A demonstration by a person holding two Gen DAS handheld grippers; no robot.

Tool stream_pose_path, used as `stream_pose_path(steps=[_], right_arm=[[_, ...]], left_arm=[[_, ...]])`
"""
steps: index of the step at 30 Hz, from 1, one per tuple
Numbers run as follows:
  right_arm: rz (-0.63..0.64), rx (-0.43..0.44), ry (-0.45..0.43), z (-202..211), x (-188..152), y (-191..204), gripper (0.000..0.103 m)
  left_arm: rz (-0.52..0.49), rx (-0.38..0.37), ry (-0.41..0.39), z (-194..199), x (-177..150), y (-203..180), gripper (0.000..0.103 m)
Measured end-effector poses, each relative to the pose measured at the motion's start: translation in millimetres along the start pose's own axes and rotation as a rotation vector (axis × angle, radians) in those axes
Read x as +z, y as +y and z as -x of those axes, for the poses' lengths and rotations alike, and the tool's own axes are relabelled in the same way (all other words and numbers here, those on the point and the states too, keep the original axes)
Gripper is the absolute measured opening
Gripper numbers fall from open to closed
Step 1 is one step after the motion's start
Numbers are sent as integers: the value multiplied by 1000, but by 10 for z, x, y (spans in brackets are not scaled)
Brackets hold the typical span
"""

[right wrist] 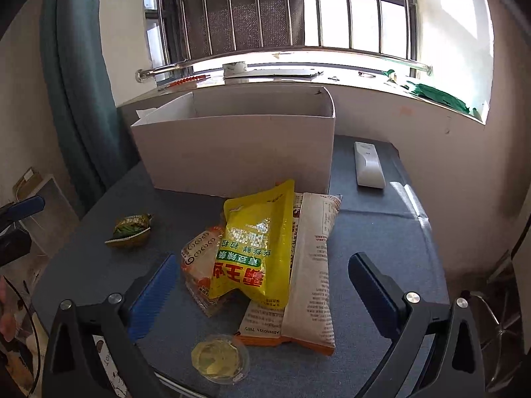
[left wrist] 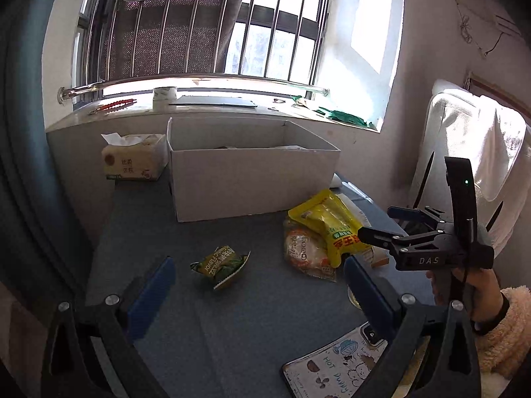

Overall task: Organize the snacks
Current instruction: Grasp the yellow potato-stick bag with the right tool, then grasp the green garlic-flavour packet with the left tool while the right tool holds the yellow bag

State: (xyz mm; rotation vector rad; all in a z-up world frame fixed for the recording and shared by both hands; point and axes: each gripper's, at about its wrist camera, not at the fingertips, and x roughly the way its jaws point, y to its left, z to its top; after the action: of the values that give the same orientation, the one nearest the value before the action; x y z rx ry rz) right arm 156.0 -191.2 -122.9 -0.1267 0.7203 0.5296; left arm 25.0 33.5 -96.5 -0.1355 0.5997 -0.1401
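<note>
The right claw [right wrist: 262, 285] is spread wide and grips nothing, hovering over the yellow pouch [right wrist: 255, 245] that tops the snack pile near the right edge of the surface [right wrist: 381, 232]. It looks light, soft and slippery; its upper sealed edge seems best to pinch. The left claw [left wrist: 259, 285] is also released, facing the small green packet [left wrist: 220, 265]. The white box [right wrist: 232, 152] stands at the far edge.

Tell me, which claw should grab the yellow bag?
Probably the right claw: it is open with the yellow bag lying right between its fingers. The left claw faces the small green packet instead.
</note>
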Motion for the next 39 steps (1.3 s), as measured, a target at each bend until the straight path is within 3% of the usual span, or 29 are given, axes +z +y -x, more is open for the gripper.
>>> stream_pose_path(steps=[3,5,8,12,20,23,28,32,39], right_arm=[[50,-18,40,-207,61,98,103],[71,-97,89,-428,85,125,103],[94,-133,109,-640,90,150,103],[93,-149,134,-721,48,149,69],[-3,-8,67,-273,74,-76,56],[-75,39,10,-55,101,-201,33],[-85,71,-33,104,175,-352,33],[-170,173,-63,236,143,-486,33],[-197,188,-123,616,46,-503,33]], left_arm=[[21,-6,9,-28,-9,46,103],[26,0,18,-46,-18,61,103],[22,10,26,-60,-47,78,103],[26,33,46,-83,-93,127,103],[41,41,79,-197,-142,198,103],[19,47,103,-305,-140,201,103],[14,43,147,-519,-123,210,103],[-30,57,183,-739,-92,231,103],[-80,58,295,-1282,-53,394,103]])
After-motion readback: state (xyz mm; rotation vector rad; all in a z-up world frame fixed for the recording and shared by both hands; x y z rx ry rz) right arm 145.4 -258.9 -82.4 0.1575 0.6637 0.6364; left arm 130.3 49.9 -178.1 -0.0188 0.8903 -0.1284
